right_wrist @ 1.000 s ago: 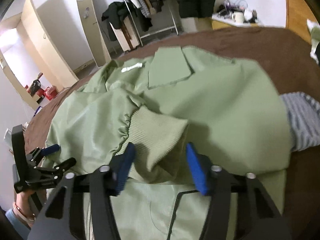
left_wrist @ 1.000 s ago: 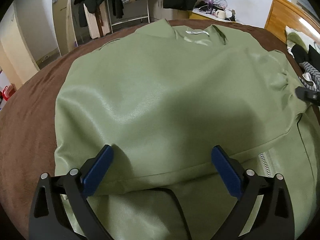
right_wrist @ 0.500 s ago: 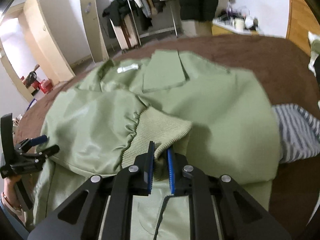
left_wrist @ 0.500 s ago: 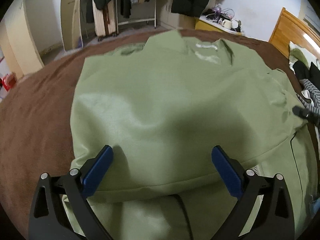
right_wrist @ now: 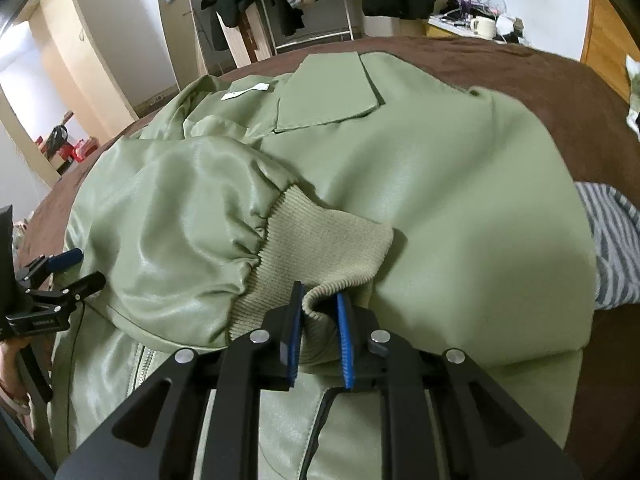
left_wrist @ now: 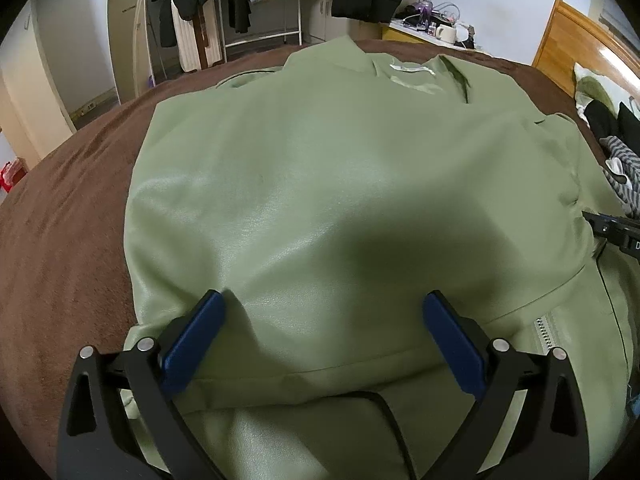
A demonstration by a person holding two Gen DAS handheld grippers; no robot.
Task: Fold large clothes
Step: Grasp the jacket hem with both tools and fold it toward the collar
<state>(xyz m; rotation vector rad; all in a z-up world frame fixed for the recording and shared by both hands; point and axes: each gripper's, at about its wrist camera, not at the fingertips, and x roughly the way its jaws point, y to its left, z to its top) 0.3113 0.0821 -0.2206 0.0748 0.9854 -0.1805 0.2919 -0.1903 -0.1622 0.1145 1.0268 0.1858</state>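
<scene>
A large light-green leather-look jacket lies spread on a brown bed, collar at the far end. Its left sleeve is folded across the body. My left gripper is open and empty, its blue pads straddling the folded sleeve near the jacket's zipper. My right gripper is shut on the sleeve's ribbed knit cuff, which bunches between the pads. The jacket fills the right wrist view, and the left gripper shows at its left edge.
A striped garment lies on the bed to the right of the jacket. A wooden headboard stands at the far right. A clothes rack, a dark coat and a cluttered side table stand beyond the bed.
My right gripper closed on the ribbed cuff, which it only straddled one second ago. My left gripper stayed open over the folded sleeve, its view shifting slightly.
</scene>
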